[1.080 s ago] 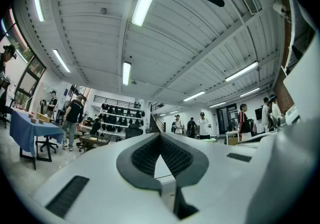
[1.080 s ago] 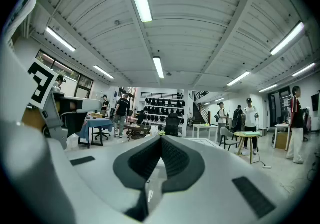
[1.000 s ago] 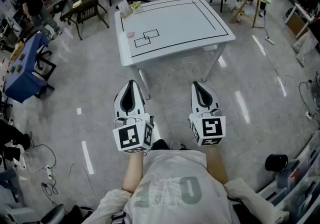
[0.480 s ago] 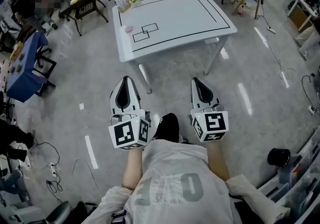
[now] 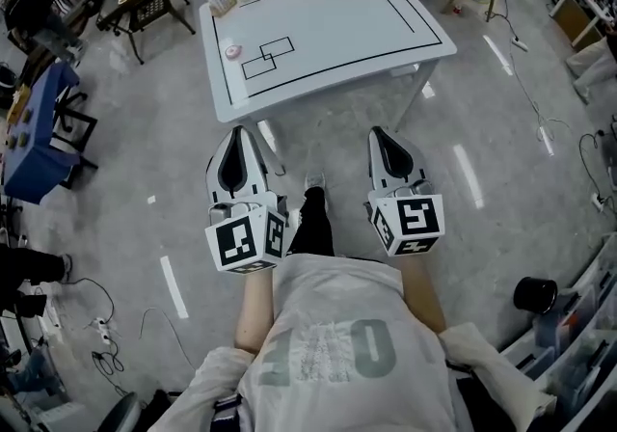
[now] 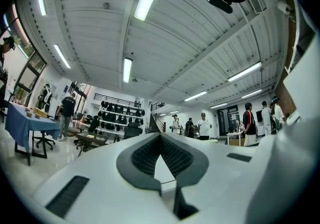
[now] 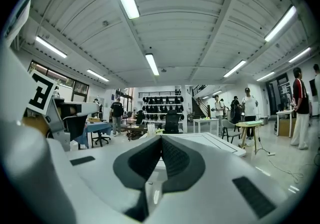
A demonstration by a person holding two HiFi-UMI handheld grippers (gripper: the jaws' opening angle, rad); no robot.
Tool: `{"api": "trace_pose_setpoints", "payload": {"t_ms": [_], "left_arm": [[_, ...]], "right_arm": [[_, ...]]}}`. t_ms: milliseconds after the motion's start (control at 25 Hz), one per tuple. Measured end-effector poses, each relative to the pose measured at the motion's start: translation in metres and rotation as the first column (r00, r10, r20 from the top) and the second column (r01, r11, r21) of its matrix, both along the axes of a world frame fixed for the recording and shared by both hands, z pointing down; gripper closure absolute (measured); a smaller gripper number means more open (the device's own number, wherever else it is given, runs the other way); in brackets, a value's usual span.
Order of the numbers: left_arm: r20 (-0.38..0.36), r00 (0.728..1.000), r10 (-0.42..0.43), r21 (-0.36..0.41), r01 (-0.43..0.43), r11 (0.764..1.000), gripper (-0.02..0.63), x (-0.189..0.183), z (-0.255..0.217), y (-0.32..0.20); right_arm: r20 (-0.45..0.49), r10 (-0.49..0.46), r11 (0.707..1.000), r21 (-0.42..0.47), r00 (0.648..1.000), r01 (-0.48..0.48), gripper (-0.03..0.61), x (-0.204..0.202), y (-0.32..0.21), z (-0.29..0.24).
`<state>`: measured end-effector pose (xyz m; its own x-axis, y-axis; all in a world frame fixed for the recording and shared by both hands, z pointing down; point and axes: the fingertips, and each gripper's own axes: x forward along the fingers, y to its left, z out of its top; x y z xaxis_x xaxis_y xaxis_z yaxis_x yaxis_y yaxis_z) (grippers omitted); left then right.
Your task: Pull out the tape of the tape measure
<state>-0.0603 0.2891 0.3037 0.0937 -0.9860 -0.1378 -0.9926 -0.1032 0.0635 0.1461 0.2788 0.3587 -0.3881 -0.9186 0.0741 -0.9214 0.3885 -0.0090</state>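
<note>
Both jaws are closed on nothing: the left hand-held gripper (image 5: 237, 136) and the right hand-held gripper (image 5: 377, 134) hang mid-frame over the floor (image 5: 145, 141), apart from the white desk (image 5: 337, 15). At upper left a small pink disc (image 5: 231, 51), perhaps the tape measure, lies on the desk.

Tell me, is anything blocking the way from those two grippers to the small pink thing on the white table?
Nothing visible does. Only floor lies between the left gripper, the right gripper and the table. The pink thing, likely the tape measure, lies in the open near the table's left edge.
</note>
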Motion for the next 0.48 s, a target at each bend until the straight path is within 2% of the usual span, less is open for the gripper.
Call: {"api": "trace_pose_setpoints", "payload": {"t_ms": [240, 480], "left_arm": [[-0.013, 1.0, 0.005, -0.008, -0.005, 1.0, 0.588, -0.01, -0.003, -0.065], [-0.017, 0.999, 0.034, -0.043, -0.035, 0.998, 0.588, -0.019, 0.004, -0.163]], "right_arm": [[-0.002, -0.016, 1.0, -0.012, 1.0, 0.016, 0.549, -0.015, -0.061, -0.006], [-0.039, -0.002, 0.997, -0.072, 0.999, -0.001, 0.549, -0.025, -0.139, 0.004]]}}
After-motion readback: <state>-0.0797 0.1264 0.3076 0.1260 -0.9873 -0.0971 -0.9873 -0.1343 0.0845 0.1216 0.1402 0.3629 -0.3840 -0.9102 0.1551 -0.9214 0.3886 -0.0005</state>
